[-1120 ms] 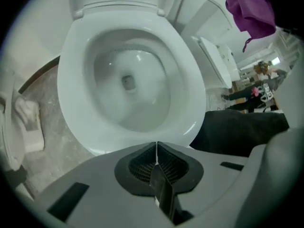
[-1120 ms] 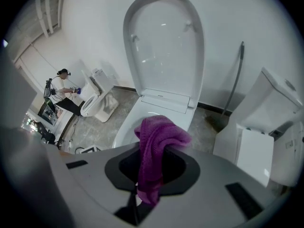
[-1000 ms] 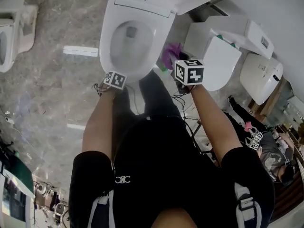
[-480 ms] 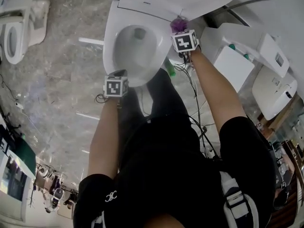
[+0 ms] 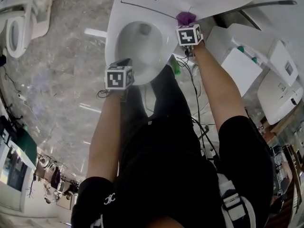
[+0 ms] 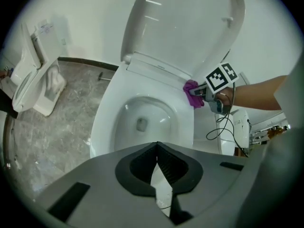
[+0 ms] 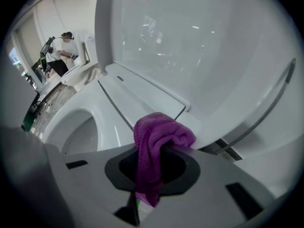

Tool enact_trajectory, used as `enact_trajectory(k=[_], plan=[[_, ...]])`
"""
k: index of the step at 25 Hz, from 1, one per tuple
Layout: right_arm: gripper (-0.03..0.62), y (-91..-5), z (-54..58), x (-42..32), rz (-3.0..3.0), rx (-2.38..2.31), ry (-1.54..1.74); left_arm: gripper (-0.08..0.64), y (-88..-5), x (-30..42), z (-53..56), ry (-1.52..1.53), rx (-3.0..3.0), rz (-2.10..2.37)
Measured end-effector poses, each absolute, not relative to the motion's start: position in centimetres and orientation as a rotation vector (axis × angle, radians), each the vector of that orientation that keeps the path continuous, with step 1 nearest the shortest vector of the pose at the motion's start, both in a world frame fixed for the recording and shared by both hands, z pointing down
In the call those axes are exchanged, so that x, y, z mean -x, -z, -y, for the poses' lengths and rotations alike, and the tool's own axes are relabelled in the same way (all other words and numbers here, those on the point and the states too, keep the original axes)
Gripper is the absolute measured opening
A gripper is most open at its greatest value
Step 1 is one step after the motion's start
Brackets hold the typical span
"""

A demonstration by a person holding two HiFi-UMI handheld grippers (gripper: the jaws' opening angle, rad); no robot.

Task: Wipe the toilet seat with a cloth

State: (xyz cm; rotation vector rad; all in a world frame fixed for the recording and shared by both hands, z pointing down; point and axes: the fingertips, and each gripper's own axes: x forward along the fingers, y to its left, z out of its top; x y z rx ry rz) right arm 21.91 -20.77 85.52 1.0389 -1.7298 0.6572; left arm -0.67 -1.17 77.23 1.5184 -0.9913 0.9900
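A person's right gripper point(image 5: 187, 25) is clamping a bunched purple terry cloth point(image 5: 185, 17) between its jaws, pointing steeply down so the wad is facing the glossy white oval toilet seat point(image 5: 110, 44) at about two o'clock on the rim, beside the hinge; whether the cloth is pressing on it yet is unclear; the white plastic lid point(image 6: 185, 27) is standing raised, leaving the ring exposed; the left gripper point(image 5: 123, 64), jaws together on nothing, is hovering at six o'clock, apparently keeping clear of the wiping path.

Right gripper point(image 5: 186, 24) brought cloth point(image 5: 185, 17) to seat point(image 5: 112, 38) rear, apparently touching
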Motion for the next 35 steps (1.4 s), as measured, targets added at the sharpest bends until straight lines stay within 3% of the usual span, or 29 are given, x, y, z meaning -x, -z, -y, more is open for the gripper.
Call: enact_trajectory(k=[10,26,35], plan=[[0.063,-85.9,18.6,-19.5,1.709,-1.147,-0.811,0.009,-76.4,0.1,-0.3,-0.964,-1.534,0.963],[0.063,-86.4,19.6,-5.4,1.889,-0.974,-0.871,0.009,-76.6,5.1,-4.3,-0.978,-1.472,0.996],[0.063,-87.0,14.7,-8.3,1.805,-0.882,-0.827,0.009,-76.7,3.9,-3.9,-0.987,-1.502,0.937]])
